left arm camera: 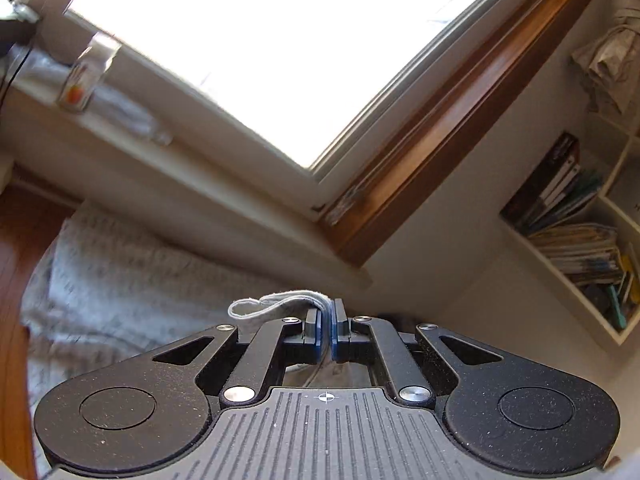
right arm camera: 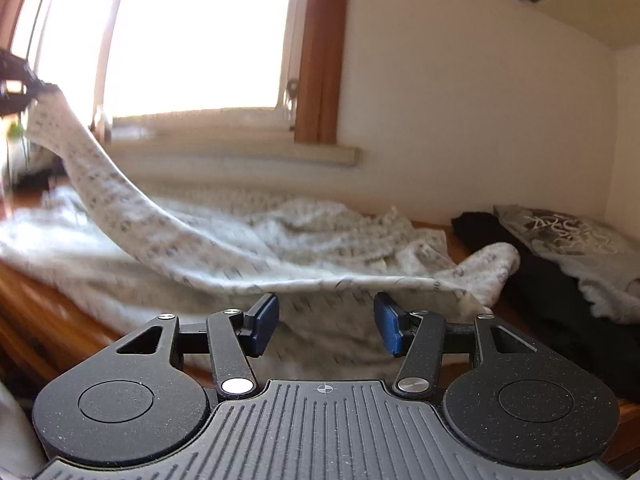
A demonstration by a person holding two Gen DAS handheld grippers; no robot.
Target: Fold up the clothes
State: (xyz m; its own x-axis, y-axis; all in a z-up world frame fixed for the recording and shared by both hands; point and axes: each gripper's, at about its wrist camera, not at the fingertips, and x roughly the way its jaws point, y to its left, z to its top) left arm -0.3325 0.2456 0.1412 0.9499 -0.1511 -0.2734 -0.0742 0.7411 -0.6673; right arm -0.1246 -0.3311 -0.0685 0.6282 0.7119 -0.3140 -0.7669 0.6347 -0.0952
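The left hand-held gripper (left arm camera: 330, 322) is up high, pinched on the shirt (right arm camera: 256, 240). The right hand-held gripper (right arm camera: 326, 322) is low, apart, holding nothing.

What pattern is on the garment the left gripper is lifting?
White garment with small dark speckled print, clearest in the right wrist view.

A bright window (left arm camera: 248, 52) in a brown wooden frame (left arm camera: 448, 136) dominates the room. A clear bottle (left arm camera: 86, 74) stands on the pale sill (right arm camera: 240, 140). White wall shelves (left arm camera: 576, 280) hold leaning books (left arm camera: 560, 188) and stacked magazines (left arm camera: 580, 252) above crumpled paper (left arm camera: 612, 60).
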